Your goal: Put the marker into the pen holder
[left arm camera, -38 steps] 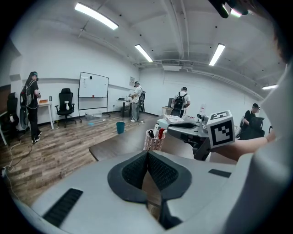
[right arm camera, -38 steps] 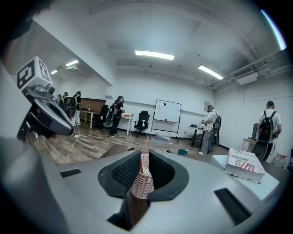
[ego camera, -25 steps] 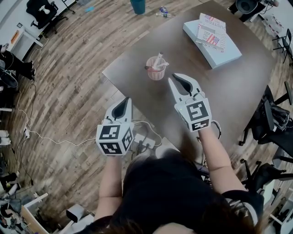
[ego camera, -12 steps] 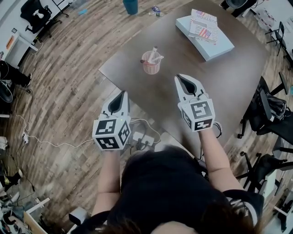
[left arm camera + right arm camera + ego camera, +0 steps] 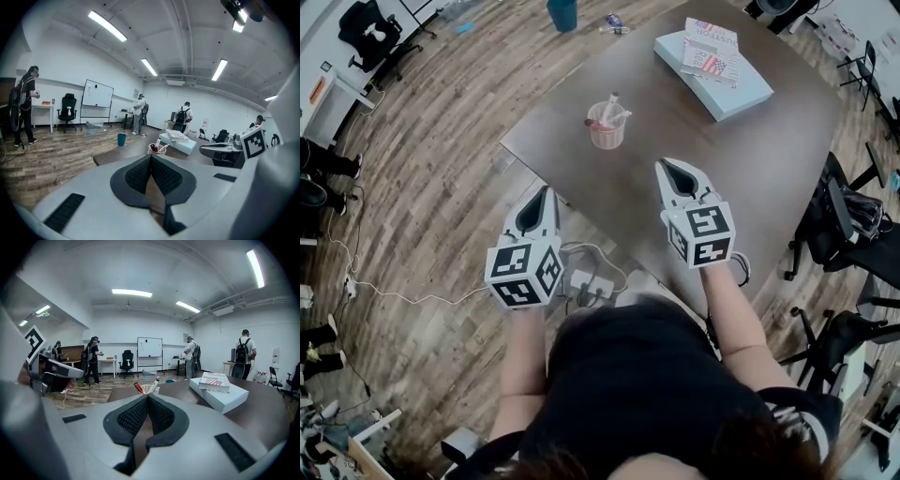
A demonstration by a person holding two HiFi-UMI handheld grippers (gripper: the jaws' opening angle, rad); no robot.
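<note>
The pink mesh pen holder (image 5: pixel 607 131) stands near the left corner of the dark table (image 5: pixel 750 159), with a white marker (image 5: pixel 612 101) and other pens upright in it. My right gripper (image 5: pixel 667 166) hovers over the table's near edge, well short of the holder, shut with nothing between its pads. My left gripper (image 5: pixel 544 191) is off the table's left side above the floor, also shut and empty. In the left gripper view the holder (image 5: pixel 157 149) shows just past the gripper (image 5: pixel 151 157). The right gripper view has the holder (image 5: pixel 146 389) behind the gripper (image 5: pixel 148 396).
A light blue box (image 5: pixel 712 66) with a printed box on top lies at the table's far side. A power strip (image 5: pixel 586 281) and cables lie on the wood floor. A teal bin (image 5: pixel 562 13) stands beyond the table, office chairs (image 5: pixel 848 220) at right. Several people stand about the room.
The right gripper's jaws have closed from open to shut with nothing in them. Both grippers have drawn back from the pen holder towards the person.
</note>
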